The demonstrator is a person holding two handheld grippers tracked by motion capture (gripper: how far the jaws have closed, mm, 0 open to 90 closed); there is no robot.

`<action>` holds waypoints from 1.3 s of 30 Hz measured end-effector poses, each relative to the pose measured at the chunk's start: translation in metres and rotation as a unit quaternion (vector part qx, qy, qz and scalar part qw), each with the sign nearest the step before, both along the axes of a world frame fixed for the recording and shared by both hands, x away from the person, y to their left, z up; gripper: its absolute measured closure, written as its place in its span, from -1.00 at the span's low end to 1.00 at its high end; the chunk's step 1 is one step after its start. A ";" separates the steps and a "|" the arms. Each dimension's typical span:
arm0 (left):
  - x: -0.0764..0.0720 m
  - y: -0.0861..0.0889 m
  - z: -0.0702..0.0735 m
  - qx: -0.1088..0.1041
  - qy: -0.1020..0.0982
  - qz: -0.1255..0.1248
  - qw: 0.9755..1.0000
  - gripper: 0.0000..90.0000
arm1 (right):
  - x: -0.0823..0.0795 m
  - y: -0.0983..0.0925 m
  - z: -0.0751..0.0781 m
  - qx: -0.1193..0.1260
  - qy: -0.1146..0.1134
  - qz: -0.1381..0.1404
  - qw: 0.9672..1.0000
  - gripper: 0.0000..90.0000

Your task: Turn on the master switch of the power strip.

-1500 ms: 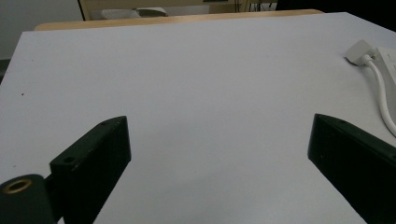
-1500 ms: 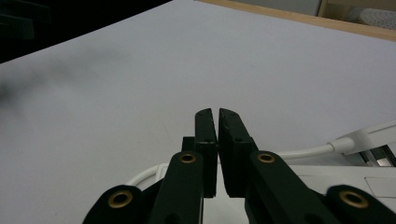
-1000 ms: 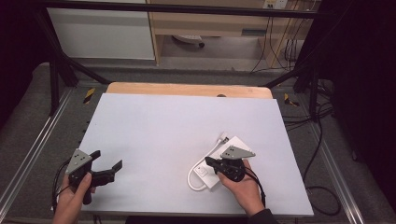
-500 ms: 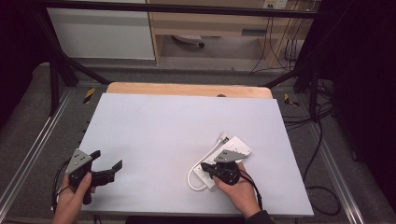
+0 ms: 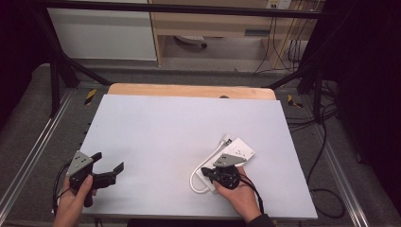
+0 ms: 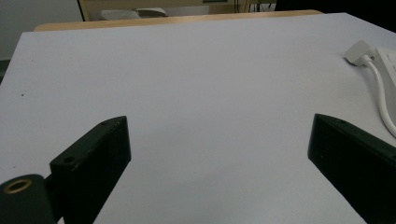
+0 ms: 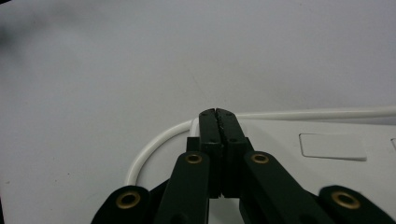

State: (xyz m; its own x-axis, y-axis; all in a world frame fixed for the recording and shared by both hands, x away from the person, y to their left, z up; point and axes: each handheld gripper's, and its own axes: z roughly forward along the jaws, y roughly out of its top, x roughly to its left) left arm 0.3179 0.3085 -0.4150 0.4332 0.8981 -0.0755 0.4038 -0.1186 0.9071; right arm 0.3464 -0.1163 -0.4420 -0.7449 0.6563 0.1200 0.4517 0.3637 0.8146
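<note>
Partly under the right tongs (image 5: 211, 172), power strip (image 5: 240, 150).

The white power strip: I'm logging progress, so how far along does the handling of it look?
Nothing looks done yet: the power strip lies flat on the table, its cable looped beside it. In hand: the right tool, jaws closed, sits at the strip's edge by the cable; whether it pinches anything is unclear. Left: any lifting or moving; the left tool waits open.
</note>
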 end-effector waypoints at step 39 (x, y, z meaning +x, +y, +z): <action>0.000 -0.002 -0.001 0.004 0.004 0.001 1.000 -0.87 | 0.001 0.001 -0.001 -0.005 0.009 -0.002 1.000 1.00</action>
State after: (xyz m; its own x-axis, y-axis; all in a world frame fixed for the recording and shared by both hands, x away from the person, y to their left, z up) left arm 0.3178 0.3068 -0.4157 0.4312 0.8994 -0.0715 0.4109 -0.1252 0.9031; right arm 0.3469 -0.1155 -0.4433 -0.7394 0.6611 0.1276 0.4685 0.3691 0.8027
